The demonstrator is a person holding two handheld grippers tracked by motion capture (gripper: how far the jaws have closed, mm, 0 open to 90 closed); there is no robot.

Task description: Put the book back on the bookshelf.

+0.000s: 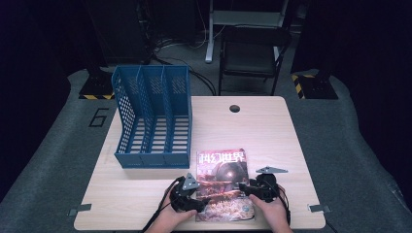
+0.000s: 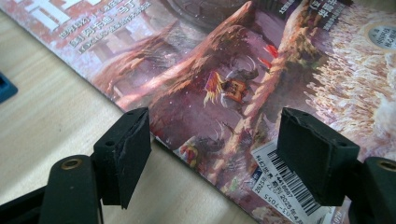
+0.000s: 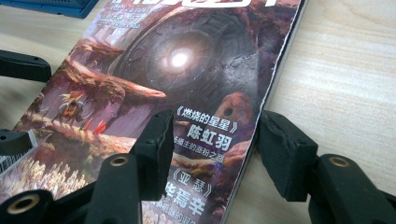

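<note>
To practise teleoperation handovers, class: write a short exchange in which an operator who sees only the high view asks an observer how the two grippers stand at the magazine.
Operator: Has the left gripper clamped the magazine?
Observer: No. The left gripper is open, straddling the magazine edge: one jaw above the wooden table, the other above the barcode label.
Operator: And the right gripper?
Observer: The right gripper is open too, astride the opposite edge. One jaw is over the cover, the other over bare table just beside the edge, and the pads are not pressing on the magazine.
</note>
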